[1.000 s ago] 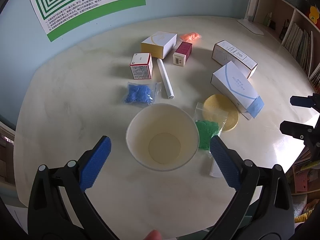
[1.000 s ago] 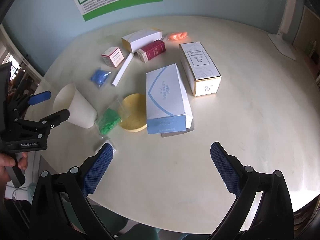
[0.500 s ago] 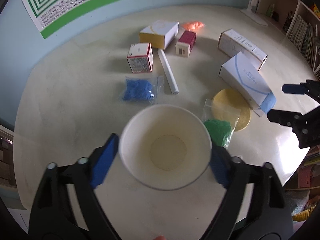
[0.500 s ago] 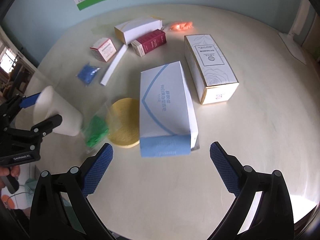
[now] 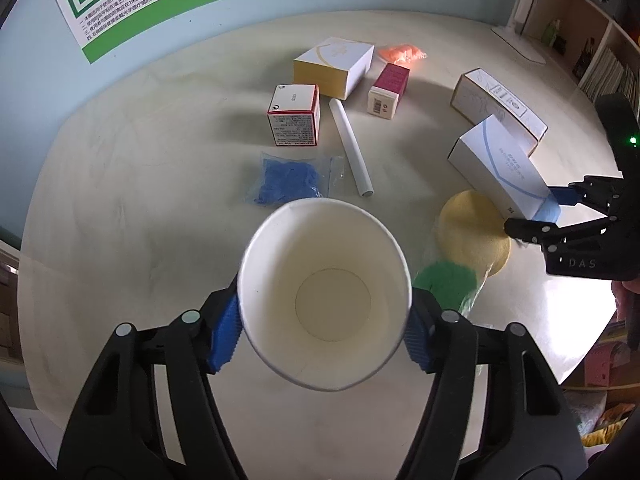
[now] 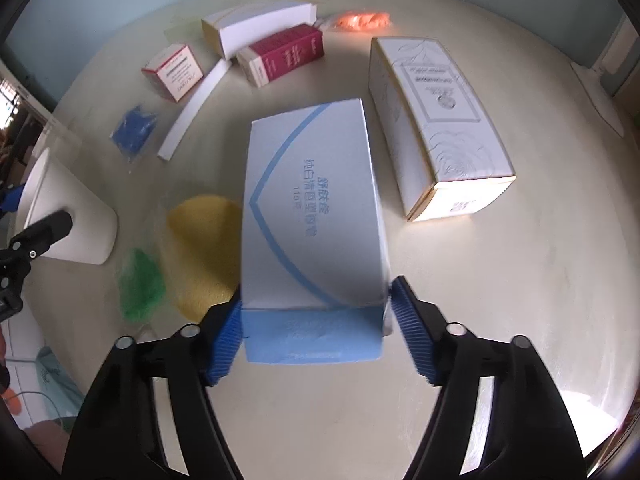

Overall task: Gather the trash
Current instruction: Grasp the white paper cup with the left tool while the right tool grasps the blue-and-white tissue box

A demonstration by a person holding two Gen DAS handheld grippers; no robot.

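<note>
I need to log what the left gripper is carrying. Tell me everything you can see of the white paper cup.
The paper cup is plain white, tapered, with a rolled rim and a flat round base; its cream-tinted inside looks empty. It is gripped between the blue ribbed pads of the left gripper, which press on its wall below the rim. In the right wrist view its base looks close to the table, near the green bag; whether it touches the table I cannot tell.

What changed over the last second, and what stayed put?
The left gripper closed its jaws on the paper cup, now tipped toward the camera. The right gripper advanced and straddles the blue-and-white box. The other boxes, bags and yellow disc stayed put.
</note>
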